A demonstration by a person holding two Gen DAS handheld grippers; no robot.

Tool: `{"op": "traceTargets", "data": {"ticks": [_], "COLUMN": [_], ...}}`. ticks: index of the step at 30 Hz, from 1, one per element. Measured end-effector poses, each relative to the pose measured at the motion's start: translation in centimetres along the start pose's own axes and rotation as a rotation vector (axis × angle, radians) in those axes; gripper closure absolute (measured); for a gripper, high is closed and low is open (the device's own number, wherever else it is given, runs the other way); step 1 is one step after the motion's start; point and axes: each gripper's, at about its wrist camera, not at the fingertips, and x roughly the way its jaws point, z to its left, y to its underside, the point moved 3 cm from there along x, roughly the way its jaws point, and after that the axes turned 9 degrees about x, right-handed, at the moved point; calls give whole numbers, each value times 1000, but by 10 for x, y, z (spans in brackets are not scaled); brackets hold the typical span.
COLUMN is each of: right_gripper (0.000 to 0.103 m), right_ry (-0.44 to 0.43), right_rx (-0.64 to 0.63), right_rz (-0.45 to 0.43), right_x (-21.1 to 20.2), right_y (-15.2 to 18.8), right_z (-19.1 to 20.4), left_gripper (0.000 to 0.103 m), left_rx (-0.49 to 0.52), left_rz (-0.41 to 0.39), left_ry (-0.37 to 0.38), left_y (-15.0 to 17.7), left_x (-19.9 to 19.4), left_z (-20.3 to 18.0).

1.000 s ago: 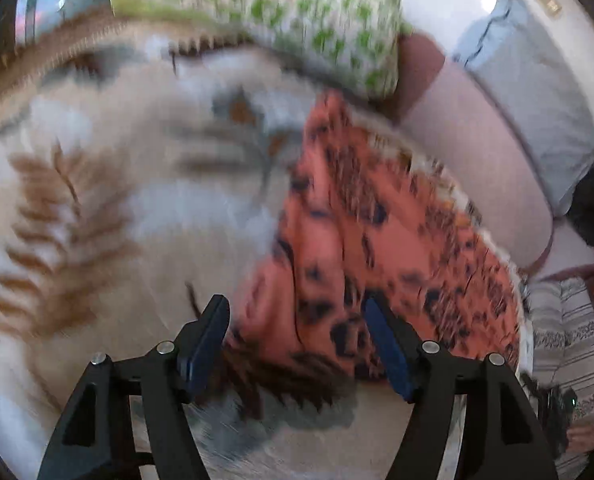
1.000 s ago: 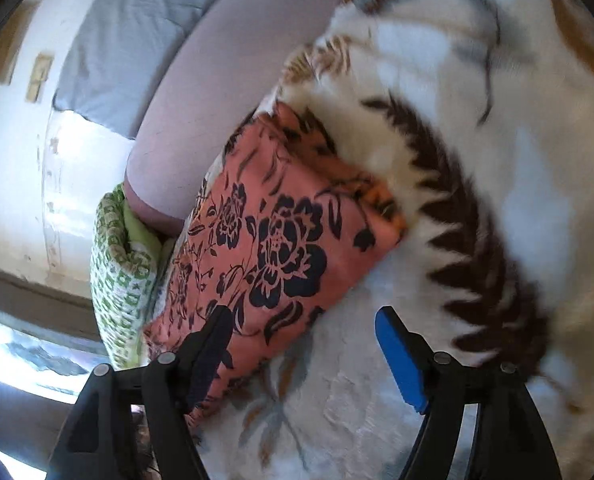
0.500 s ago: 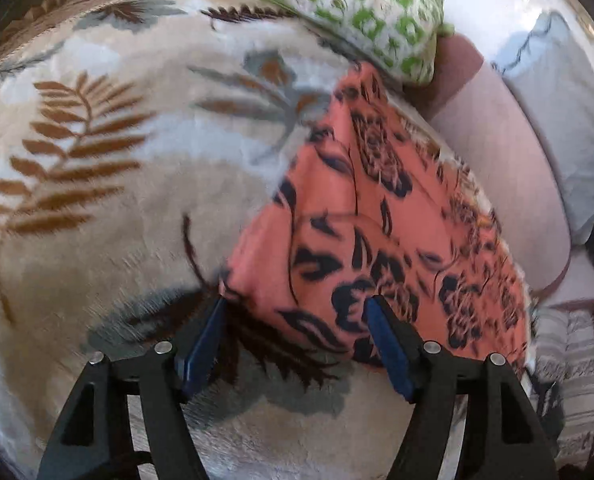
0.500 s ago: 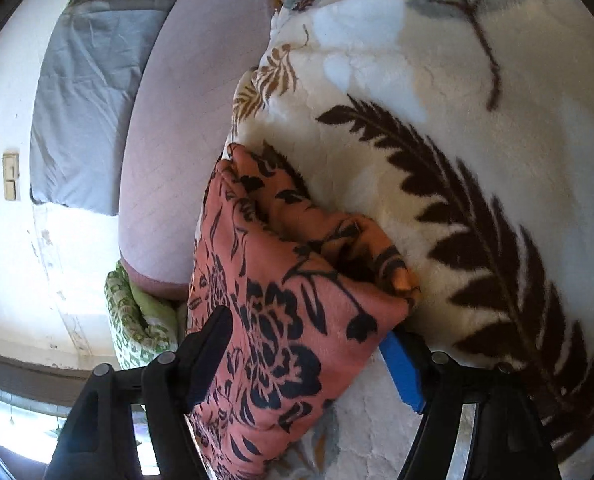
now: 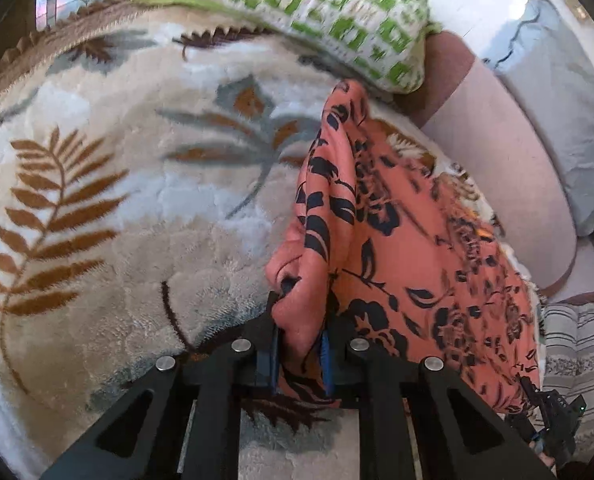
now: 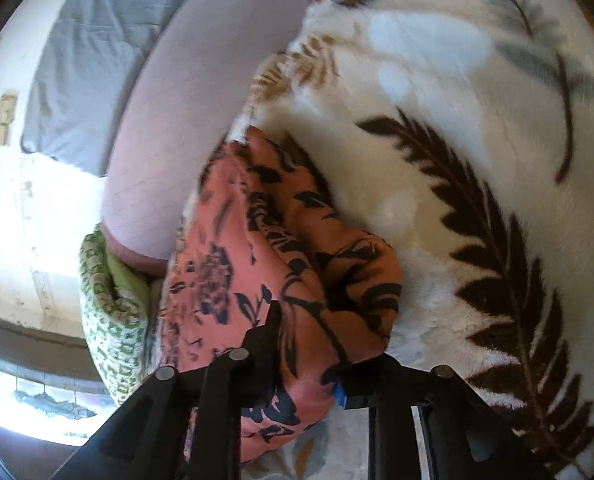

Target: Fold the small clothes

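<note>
A coral garment with a black flower print (image 5: 409, 248) lies on a cream blanket with a leaf pattern (image 5: 97, 200). My left gripper (image 5: 300, 344) is shut on a near corner of the garment and lifts a bunched fold of it. In the right wrist view the same garment (image 6: 257, 280) is bunched up, and my right gripper (image 6: 305, 364) is shut on another corner of it. The blue pads are mostly hidden by the cloth.
A green and white patterned pillow (image 5: 317, 12) lies at the blanket's far edge. A pink bolster cushion (image 5: 509, 168) and a grey pillow (image 5: 557, 92) lie beyond the garment. A striped cloth (image 5: 573, 352) is at the right.
Both grippers were open at the garment's corners and have closed on the cloth. The garment, flat before, is now bunched and lifted at both corners.
</note>
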Motion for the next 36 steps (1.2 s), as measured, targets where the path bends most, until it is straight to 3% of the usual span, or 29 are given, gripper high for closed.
{"op": "traceTargets", "data": {"ticks": [5,9,13,15,17,20,22,23,24,25,27,30,36], "right_gripper": [93,94,90,78,13,13,18,34,46,82,84,86,86], "right_ry": [-24,-52,1,-22,-39,-75,-86,-77,-64,-47,-22,-34,-105], "right_rx": [-37,-74,-96,-26,36,11,-37,-46,-50,-46,-21,-60,-177], "right_rz": [-35,-57,44,31,25,32,59,62,84,100,100,86,18], "right_x": [-24,-46,-27,-22,-20,-16,-6,-1,7,14,20,9,-49], "right_y": [7,10,12,7,5,6,7,7,6,6,4,5,28], "right_z": [12,20,4,-14,-26,-20,-8,-4,-1,-1,-3,6,48], "left_gripper": [87,87,85,79,65,53,52,59,87,87,88,89,89], "left_rx": [60,96,65,62,20,-7,17,44,63,57,45,90,144], "left_rz": [-57,-93,-20,16,21,-9,-12,-5,9,38,40,-24,-97], "left_ry": [13,21,2,-22,-28,-26,-38,-40,-24,-11,-5,-8,24], "left_y": [-1,-3,-3,2,8,9,6,4,2,-1,-7,-12,3], "left_x": [-29,-42,-13,4,12,16,19,22,26,30,25,0,-50], "left_z": [-10,-12,-2,7,19,21,13,9,7,7,9,-2,-15]}}
